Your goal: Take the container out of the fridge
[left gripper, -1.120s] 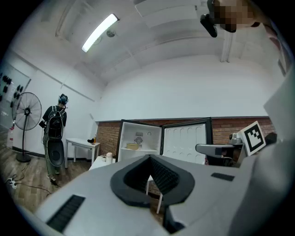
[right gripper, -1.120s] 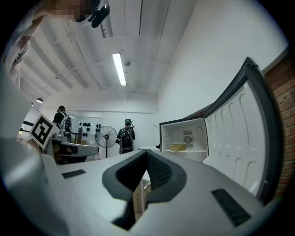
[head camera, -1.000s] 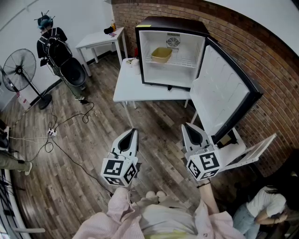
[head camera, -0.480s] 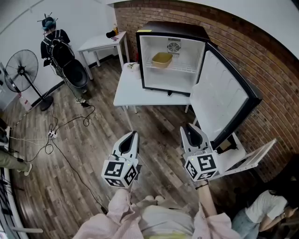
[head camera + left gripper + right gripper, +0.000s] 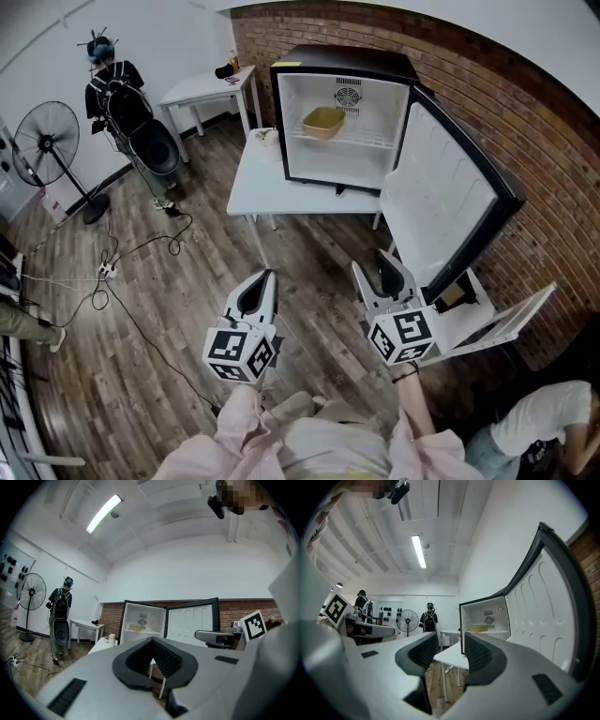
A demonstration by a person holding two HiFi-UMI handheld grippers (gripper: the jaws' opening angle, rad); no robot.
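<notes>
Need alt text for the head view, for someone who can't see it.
A black mini fridge stands open on a white table, a shallow yellow container on its wire shelf. In the foreground, well short of it, the left gripper is shut and the right gripper is opening, nothing between its jaws.

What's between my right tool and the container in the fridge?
In the head view, only bare floor and the white table lie between the right tool, its jaws opening and empty, and the container.
</notes>
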